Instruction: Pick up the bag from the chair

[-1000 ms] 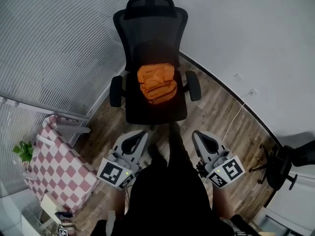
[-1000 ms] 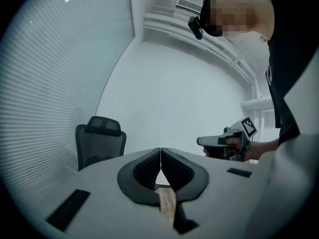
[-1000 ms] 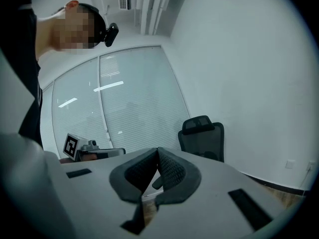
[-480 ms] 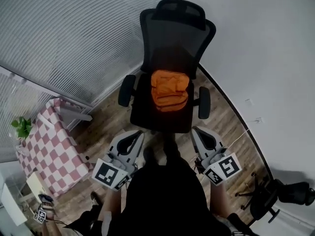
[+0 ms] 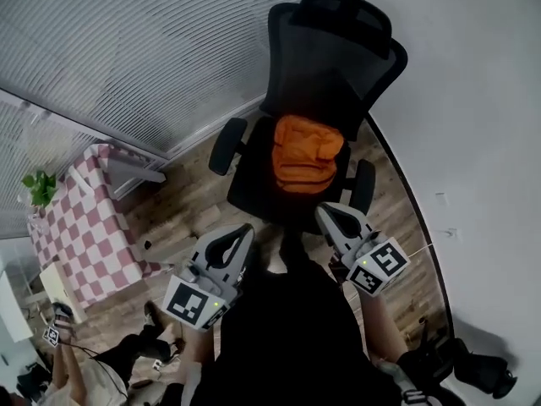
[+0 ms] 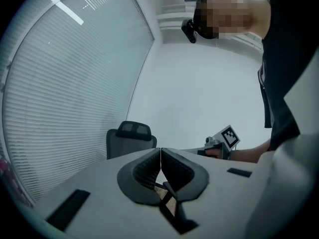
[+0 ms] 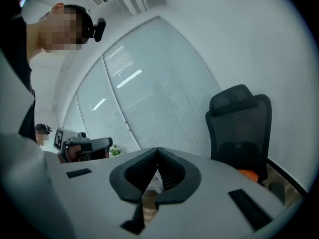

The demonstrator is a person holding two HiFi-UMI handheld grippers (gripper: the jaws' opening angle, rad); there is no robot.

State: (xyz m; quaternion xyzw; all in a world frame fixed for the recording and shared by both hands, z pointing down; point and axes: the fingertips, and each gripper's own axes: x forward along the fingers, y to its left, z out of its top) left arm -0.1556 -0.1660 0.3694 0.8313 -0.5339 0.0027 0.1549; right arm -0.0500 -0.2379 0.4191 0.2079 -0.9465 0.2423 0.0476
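Black office chair (image 5: 338, 66): the landmark for this entry. Orange bag (image 5: 306, 152): lies on the chair's seat, leaning on the backrest, between the armrests. Left hand-held gripper (image 5: 243, 229): jaws pressed together, nothing between them, short of the chair's front edge. Right hand-held gripper (image 5: 325, 213): jaws pressed together, empty, at the chair's front edge, near the bag but apart from it. Checked worktop (image 5: 84, 218): left of the chair.

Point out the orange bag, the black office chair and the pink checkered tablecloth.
orange fabric bag (image 5: 308, 152): head view, centre of its upper face.
black mesh office chair (image 5: 338, 66): head view, on the backrest.
pink-and-white checkered tablecloth (image 5: 84, 218): head view, on the part over the tabletop.
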